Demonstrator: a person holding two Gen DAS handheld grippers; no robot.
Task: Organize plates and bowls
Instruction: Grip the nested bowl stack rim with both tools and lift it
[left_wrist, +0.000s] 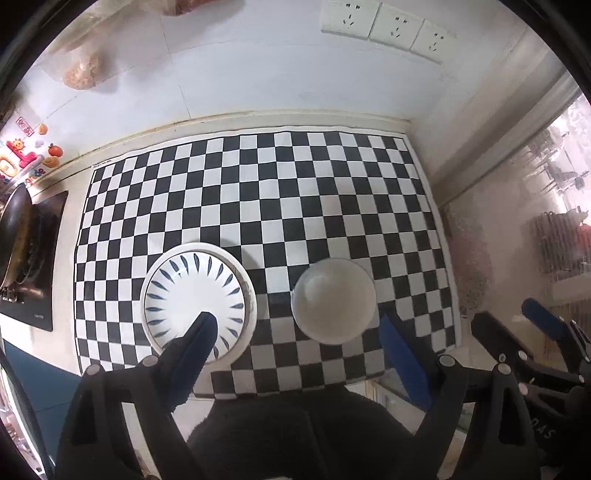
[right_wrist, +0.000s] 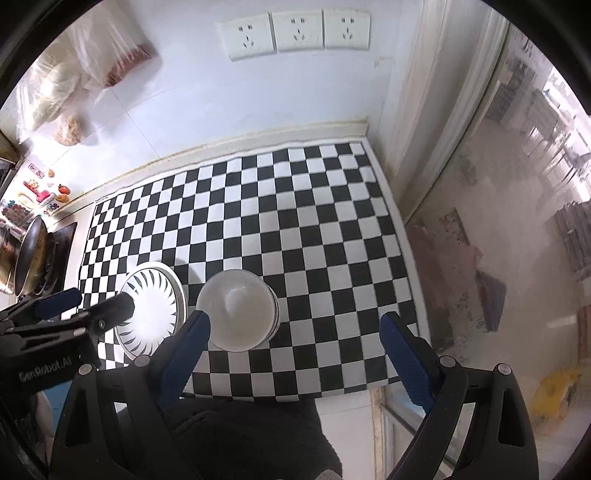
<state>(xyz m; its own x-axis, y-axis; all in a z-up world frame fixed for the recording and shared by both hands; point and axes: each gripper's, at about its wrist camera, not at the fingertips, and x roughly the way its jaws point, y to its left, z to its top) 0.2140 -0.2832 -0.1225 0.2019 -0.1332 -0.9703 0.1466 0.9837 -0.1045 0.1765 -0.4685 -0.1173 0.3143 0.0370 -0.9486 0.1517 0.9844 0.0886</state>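
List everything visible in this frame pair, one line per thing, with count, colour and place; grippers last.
Patterned ceramic plate: one visible, white with blue dashes, near left of mat.
Plain ceramic bowl: at least one, white, right of plate; side edges hint at a stack.
Checkered mat: one, black and white, on counter.
Wall sockets: three, white, above counter.
Wok: one, dark metal, far left on stove.
Plastic bags: clear, upper left wall.
Left gripper: open, above dishes.
Right gripper: open, beside bowl.

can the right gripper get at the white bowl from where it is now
Probably yes: the right gripper is open above the mat, the bowl sits by its left finger, and nothing lies between them.
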